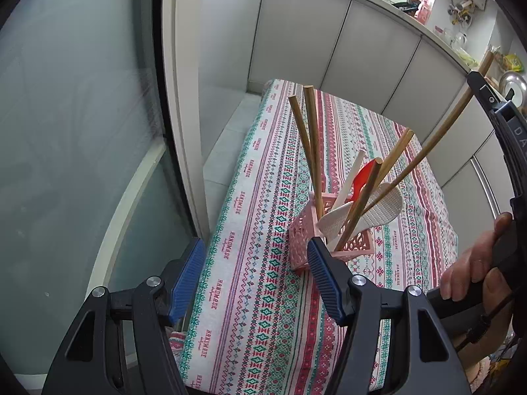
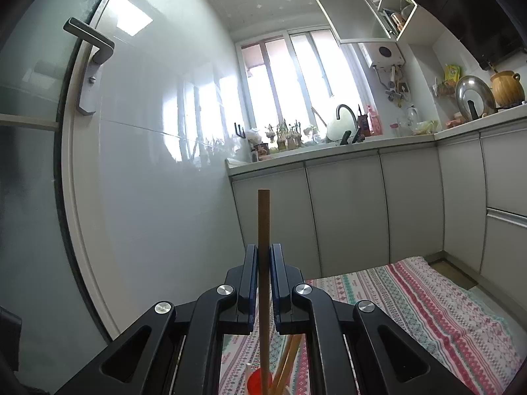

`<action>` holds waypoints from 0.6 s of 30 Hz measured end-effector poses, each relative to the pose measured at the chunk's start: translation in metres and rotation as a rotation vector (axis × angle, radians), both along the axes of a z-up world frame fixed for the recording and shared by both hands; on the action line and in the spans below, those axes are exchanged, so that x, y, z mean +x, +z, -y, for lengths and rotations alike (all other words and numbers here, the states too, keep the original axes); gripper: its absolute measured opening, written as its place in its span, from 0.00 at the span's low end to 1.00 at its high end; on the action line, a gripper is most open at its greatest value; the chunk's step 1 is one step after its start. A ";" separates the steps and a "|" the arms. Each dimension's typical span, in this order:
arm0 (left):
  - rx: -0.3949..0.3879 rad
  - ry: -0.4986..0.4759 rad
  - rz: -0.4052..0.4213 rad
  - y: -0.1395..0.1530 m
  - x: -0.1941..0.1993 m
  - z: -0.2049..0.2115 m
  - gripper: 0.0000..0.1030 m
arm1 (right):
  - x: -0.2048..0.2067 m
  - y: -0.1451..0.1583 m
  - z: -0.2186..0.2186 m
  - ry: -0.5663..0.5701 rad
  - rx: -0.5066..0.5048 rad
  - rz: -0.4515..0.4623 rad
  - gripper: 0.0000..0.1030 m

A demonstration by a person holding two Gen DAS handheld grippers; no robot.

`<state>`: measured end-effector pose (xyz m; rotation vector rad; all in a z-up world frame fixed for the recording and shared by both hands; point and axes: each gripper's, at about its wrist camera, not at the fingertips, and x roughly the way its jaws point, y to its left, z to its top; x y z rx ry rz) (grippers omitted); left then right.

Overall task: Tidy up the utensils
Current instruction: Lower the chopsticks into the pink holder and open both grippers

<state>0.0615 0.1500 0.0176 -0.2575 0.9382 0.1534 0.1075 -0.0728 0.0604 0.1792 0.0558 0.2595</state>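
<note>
Right now your right gripper (image 2: 263,283) has its blue pads clamped on a wooden chopstick (image 2: 263,227), which stands upright between them with its top end well above the fingertips. Its lower end drops toward the pink basket (image 1: 301,230), where a red spoon (image 1: 364,174), white rice paddle (image 1: 378,210) and more chopsticks (image 1: 311,144) lean. Your left gripper (image 1: 255,273) is spread wide and grips nothing, hovering near the basket above the patterned tablecloth (image 1: 250,296). Grey cabinets (image 2: 346,207) line the wall beyond.
</note>
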 end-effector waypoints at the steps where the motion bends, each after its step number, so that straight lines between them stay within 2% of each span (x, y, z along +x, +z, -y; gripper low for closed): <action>1: 0.000 0.000 0.000 0.000 0.000 0.000 0.65 | 0.000 -0.001 0.000 0.002 -0.002 -0.002 0.07; 12: -0.010 0.008 -0.001 -0.001 0.001 -0.002 0.65 | -0.004 -0.011 0.014 0.010 0.025 -0.079 0.07; 18: -0.009 -0.001 0.001 -0.001 0.001 0.000 0.65 | -0.003 -0.022 0.009 0.020 0.003 -0.124 0.07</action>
